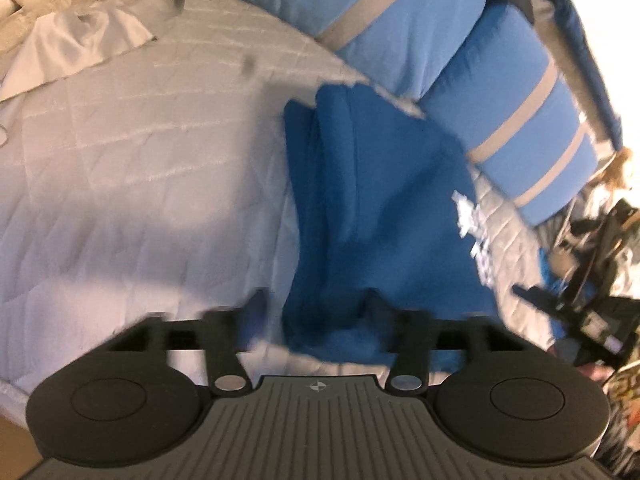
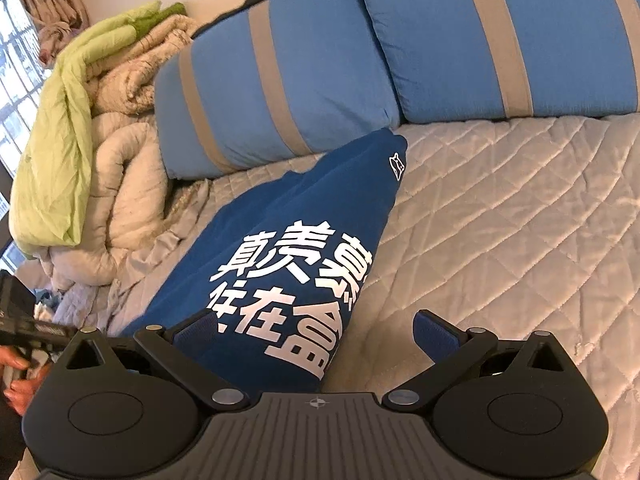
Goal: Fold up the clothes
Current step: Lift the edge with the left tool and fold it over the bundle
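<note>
- Count: one blue T-shirt [image 2: 280, 264], folded narrow, white printed characters on top; two blue pillows [image 2: 400, 52] with grey stripes; one bedding pile [image 2: 100, 152] with a green sheet on it; two grippers.
- Shirt lies on the quilted bed [image 2: 500, 208], long axis running 6 to 12 o'clock in the right wrist view, far tip just short of the pillows.
- Right gripper [image 2: 316, 334]: jaws spread, near shirt end between them, pads not pressing.
- Left gripper [image 1: 320, 308]: jaws released and wide, blue cloth between them; frame is motion-blurred, so contact looks unlikely but isn't certain.
- Open room: bare quilt from 1 to 4 o'clock of the shirt in the right view.
- In the way: pillows at 12, pile at 9–10 o'clock, a hand [image 2: 16, 376] at 8.
</note>
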{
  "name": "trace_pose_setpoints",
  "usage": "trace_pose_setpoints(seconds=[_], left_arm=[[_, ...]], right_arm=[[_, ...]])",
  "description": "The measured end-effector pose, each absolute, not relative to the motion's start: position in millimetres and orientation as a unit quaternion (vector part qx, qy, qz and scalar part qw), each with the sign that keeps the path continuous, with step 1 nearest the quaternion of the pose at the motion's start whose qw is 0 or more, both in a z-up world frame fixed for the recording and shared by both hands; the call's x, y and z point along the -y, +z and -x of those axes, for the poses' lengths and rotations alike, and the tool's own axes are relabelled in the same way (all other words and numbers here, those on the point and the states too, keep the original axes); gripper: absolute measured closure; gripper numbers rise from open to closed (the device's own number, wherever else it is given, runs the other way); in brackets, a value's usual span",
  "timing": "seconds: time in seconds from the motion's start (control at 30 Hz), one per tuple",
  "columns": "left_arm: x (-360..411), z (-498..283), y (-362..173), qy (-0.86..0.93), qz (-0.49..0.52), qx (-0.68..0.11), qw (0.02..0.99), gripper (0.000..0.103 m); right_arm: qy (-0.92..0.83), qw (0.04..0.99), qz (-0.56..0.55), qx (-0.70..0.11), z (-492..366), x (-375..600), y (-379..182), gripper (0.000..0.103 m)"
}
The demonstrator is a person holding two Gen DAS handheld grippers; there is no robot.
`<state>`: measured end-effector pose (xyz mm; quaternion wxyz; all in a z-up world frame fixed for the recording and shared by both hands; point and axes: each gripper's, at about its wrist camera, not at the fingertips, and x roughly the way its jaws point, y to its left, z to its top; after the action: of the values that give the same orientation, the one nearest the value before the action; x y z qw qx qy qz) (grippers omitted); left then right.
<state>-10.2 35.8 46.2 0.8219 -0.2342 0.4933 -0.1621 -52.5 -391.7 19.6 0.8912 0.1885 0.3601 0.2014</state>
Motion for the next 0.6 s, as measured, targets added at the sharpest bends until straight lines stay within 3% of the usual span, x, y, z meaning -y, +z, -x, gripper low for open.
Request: trace_pose_setpoints(seconds=[0.03, 0.3, 0.4, 0.53, 0.6], left_arm=[[-36.7, 6.6, 45.5, -0.169, 0.243, -0.491, 0.819, 0.023], [-35.0, -20.1, 5.8, -0.206, 0.263, -0.533, 0.777, 0.022], [-43.6, -21.1, -7.3, -0.230, 0.294, -0.527, 0.764, 0.017], [-58.8, -19.7, -23.0, -0.258, 0.367, -0.511, 0.733, 0.019], [-59.7, -18.0, -29.6, -0.263, 0.391, -0.510, 0.719, 0.027]], right_arm=[[0.199, 0.890, -0.189, -0.365, 48.7, 392.3, 20.6, 0.000], [0.193, 0.876, -0.203, -0.392, 1.3, 397.0, 25.4, 0.000], [0.195, 0.872, -0.204, -0.400, -21.8, 397.3, 23.9, 0.000], [0.211, 0.858, -0.229, -0.408, -57.2, 400.5, 13.3, 0.000], [0.214, 0.853, -0.238, -0.413, -76.8, 400.4, 4.2, 0.000]])
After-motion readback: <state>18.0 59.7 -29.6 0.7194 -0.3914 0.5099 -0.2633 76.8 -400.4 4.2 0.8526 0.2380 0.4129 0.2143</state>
